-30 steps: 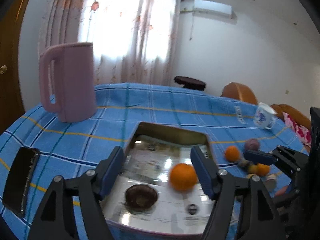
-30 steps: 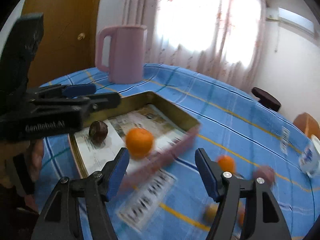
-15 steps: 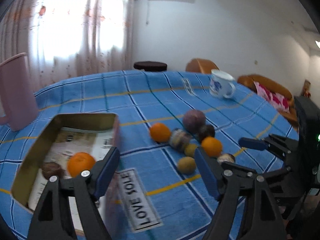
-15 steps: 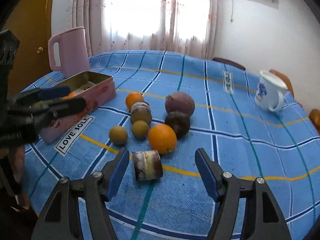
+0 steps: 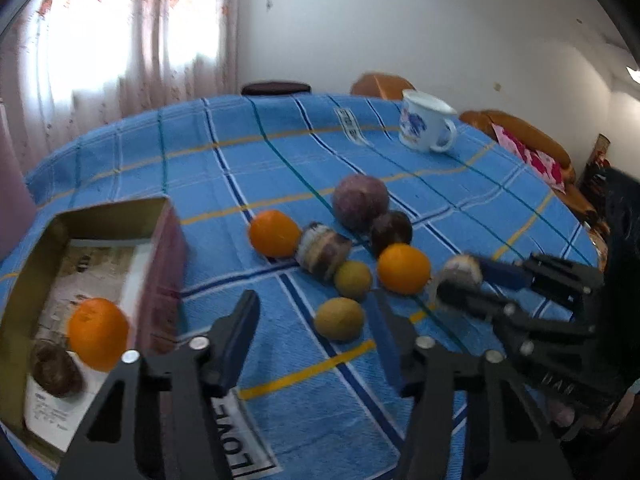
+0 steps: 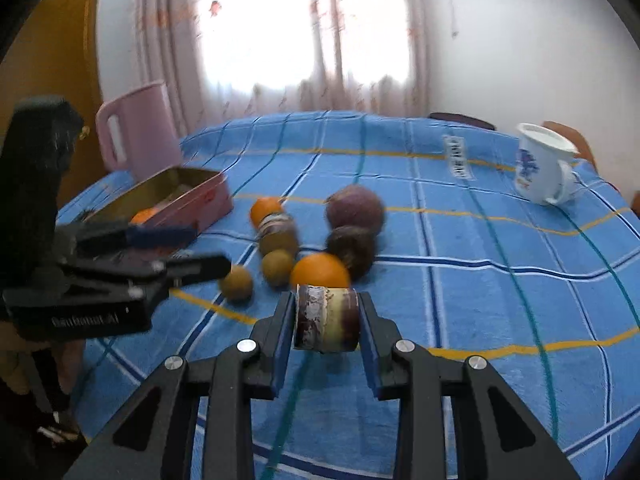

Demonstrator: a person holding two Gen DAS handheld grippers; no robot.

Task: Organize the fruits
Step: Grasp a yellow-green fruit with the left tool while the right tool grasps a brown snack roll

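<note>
Motion blur smears the loose fruit pile [image 5: 352, 248] mid-counter, the tin [image 5: 100, 280] by the counter's left edge holds an orange [image 5: 98, 334] and a dark fruit [image 5: 54, 368], the right gripper [image 6: 326, 322] fingers clamp a cut cane piece [image 6: 326, 318] lying crosswise, and the left gripper [image 5: 316, 340] fingers stand apart.

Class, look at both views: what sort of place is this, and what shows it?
Probably a home living or dining room: a table with a blue checked cloth, a curtained window, a sofa and a mug.
</note>
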